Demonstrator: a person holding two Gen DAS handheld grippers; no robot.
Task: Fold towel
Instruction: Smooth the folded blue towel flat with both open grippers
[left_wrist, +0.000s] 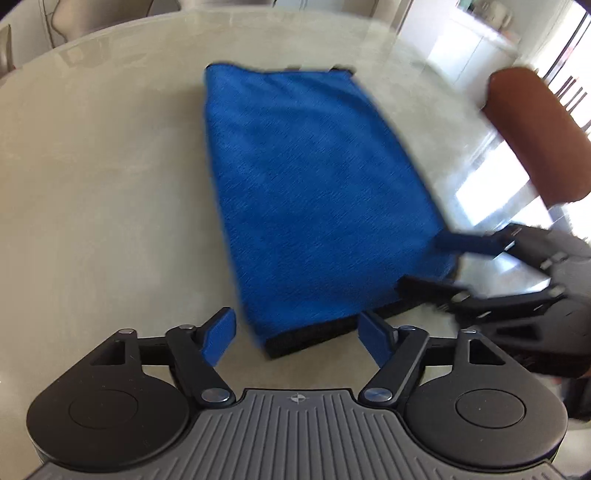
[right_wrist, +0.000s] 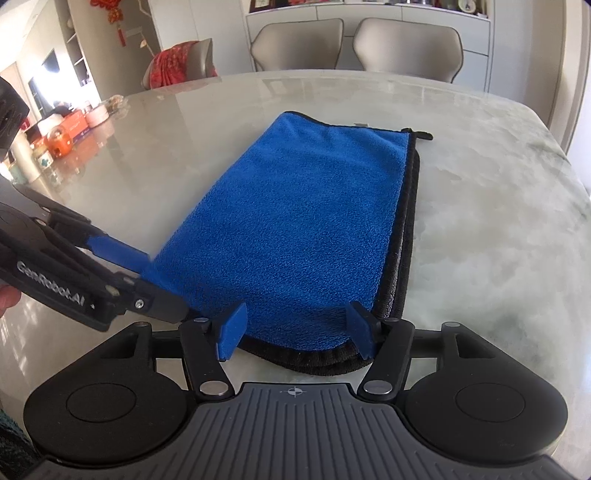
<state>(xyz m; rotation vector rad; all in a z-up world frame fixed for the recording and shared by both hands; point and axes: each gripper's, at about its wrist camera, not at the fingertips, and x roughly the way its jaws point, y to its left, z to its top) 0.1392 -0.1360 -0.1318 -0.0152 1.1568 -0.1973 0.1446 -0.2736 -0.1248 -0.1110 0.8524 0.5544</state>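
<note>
Towel: a blue, fleecy microfibre towel with black piped edging (right_wrist: 295, 229) is seen lying folded into a long rectangle on the tabletop, its layered edges stacked along its right side in the right wrist view.
Table: a pale, glossy marble-look tabletop (right_wrist: 480, 240) is covered by the towel only near the middle (window light is reflected strongly in it).
Left gripper: the black two-finger left gripper with blue pads (left_wrist: 297, 334) is held wide apart, nothing being gripped; the near black-edged corner of the towel is seen between its fingers, though contact cannot be told through the blur.
Right gripper: the matching black right gripper with blue pads (right_wrist: 297, 330) is likewise spread wide and grips nothing, its fingers being set to either side of the towel's near short end, just above the black hem.
Relation of the two: the grippers are placed close together at the same near end of the towel, each showing in the other's view.
Surroundings: two grey upholstered chairs (right_wrist: 406, 48) are seen beyond the far edge, and a brown padded chair back (left_wrist: 539, 133) beside the table.
</note>
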